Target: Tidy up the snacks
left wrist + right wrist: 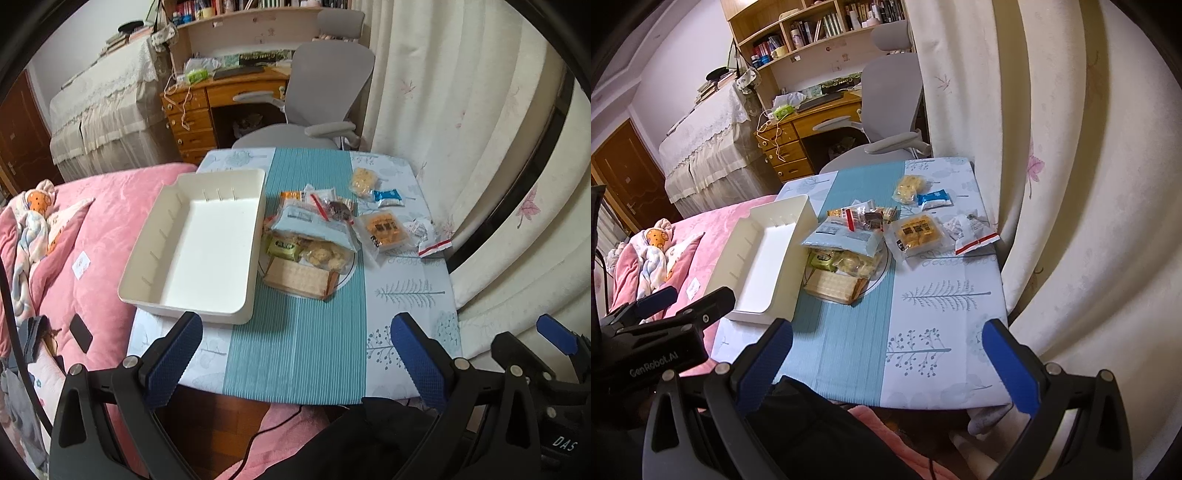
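An empty white bin (pixel 195 251) (pixel 764 254) sits at the table's left edge. A pile of snack packets (pixel 310 240) (pixel 846 247) lies on a plate beside it, with a light blue bag on top and a cracker pack in front. To the right lie an orange packet (pixel 384 229) (pixel 918 230), a blue packet (pixel 388 197) (pixel 934 199), a yellow snack bag (pixel 364 181) (pixel 910 186) and a white-red packet (pixel 428 236) (pixel 971 230). My left gripper (pixel 295 354) is open and empty above the table's near edge. My right gripper (pixel 886 362) is open and empty too.
The small table (pixel 410 295) has a teal runner down its middle. A pink bed (pixel 96 229) borders the left side. Curtains (pixel 461 110) hang close on the right. A grey chair (pixel 325 96) and wooden desk stand behind the table.
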A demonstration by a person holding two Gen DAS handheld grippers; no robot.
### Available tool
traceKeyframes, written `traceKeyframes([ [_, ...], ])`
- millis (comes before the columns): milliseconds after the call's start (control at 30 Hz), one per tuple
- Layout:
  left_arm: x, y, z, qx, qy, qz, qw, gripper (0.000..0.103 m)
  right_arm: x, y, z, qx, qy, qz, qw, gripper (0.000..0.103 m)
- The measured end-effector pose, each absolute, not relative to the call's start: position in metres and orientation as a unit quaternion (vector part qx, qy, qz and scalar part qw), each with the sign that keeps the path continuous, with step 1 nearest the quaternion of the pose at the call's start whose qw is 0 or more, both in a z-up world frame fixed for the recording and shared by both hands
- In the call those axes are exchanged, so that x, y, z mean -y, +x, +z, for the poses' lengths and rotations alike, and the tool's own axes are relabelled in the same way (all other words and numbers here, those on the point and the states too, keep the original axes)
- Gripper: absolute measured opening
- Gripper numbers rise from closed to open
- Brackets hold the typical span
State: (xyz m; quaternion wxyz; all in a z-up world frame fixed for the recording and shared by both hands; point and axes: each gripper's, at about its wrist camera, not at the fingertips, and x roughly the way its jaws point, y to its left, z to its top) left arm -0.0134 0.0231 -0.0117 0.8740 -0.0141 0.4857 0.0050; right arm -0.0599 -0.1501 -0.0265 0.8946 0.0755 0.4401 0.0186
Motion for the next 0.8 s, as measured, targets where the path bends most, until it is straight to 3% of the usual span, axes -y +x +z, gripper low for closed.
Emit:
traceKeyframes([
  [800, -0.03, 0.094, -0.067, -0.563, -0.136, 0.004, 0.815, 0.101, 0.165, 0.008, -0.039, -0.445, 0.039, 0.015, 0.895, 0.103],
])
